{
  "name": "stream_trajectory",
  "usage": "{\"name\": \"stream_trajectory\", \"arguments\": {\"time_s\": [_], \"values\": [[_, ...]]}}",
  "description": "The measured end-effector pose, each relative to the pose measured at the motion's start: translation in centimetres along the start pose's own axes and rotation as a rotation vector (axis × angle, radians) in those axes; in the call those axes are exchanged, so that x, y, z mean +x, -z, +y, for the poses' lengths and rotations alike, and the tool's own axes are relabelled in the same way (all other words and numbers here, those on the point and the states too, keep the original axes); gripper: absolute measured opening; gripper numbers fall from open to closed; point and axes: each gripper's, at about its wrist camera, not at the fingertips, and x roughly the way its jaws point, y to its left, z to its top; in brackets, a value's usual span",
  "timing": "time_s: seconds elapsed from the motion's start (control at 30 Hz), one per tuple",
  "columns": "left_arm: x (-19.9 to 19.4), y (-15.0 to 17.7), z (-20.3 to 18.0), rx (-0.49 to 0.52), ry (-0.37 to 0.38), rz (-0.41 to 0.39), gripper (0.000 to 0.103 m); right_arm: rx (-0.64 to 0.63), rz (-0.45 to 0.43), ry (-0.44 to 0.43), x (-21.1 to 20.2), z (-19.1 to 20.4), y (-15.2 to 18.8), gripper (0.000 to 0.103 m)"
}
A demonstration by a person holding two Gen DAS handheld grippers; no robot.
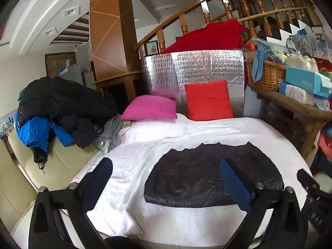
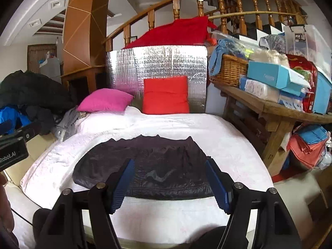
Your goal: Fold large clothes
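A dark, shiny garment point(image 1: 199, 176) lies folded flat in a rectangle on the white blanket point(image 1: 145, 141) of the bed; it also shows in the right wrist view point(image 2: 157, 164). My left gripper point(image 1: 166, 166) is open and empty, held above the near edge, its right finger over the garment. My right gripper point(image 2: 169, 166) is open and empty, held above the garment's near edge. The right gripper's body point(image 1: 311, 188) shows at the left view's right edge, and the left gripper's body point(image 2: 12, 151) at the right view's left edge.
A pile of black and blue clothes point(image 1: 54, 112) lies on a cream sofa point(image 1: 56, 161) at the left. A pink pillow point(image 1: 149, 108) and a red cushion point(image 1: 208, 100) lean by a silver foil panel point(image 1: 195, 72). A cluttered wooden table point(image 2: 274, 108) stands at the right.
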Motion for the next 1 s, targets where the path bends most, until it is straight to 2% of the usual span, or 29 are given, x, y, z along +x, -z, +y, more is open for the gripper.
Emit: {"name": "stream_trajectory", "arguments": {"time_s": [0.17,0.5,1.0], "values": [[-2.2,-0.3,1.0,-0.040,0.005,-0.010,0.103,-0.011,-0.021,-0.007,-2.5,1.2,0.3,0.074],[-5.8,-0.2,3.2,-0.076,-0.049,-0.067,0.103,0.014,-0.043,-0.031,-5.1,2.5,0.2,0.074],[-6.3,0.0,3.4,-0.072,-0.065,-0.081,0.103,0.025,-0.050,-0.030,-5.2,2.4,-0.1,0.074]]}}
